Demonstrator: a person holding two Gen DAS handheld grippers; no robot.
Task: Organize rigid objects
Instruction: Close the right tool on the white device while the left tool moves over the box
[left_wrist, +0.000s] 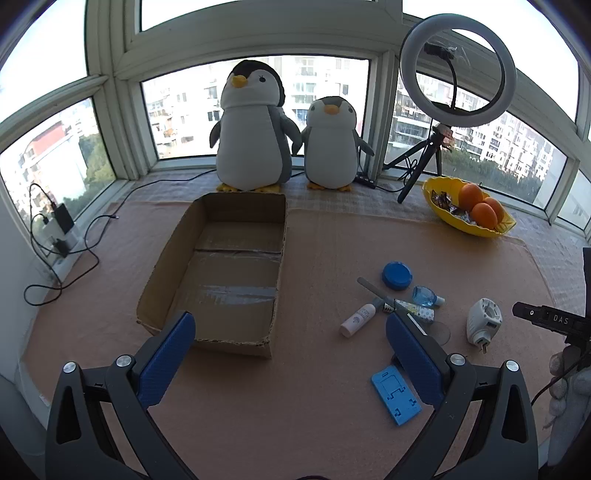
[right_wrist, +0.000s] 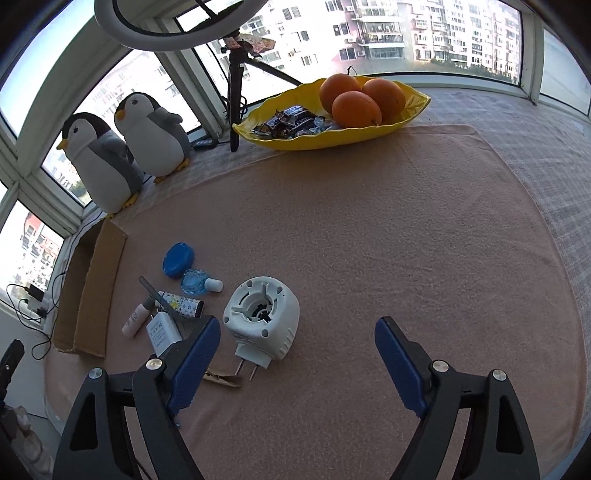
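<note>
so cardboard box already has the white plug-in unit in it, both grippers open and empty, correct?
Not quite. The cardboard box is empty in the left wrist view; the white plug-in unit lies on the cloth outside it, ahead of the right gripper in the right wrist view. The rest holds: left gripper and right gripper are both open and empty.

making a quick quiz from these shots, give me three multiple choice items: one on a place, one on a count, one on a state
1. Where is the blue round lid?
A in the cardboard box
B on the mat right of the box
C in the yellow dish

2. How many oranges are in the dish?
A two
B three
C five

3. The right tongs are
A open, holding nothing
B shut on the white plug-in device
C shut on a lid

Key: B, lid lies outside the box; B, three show; A, pads stand apart.
</note>
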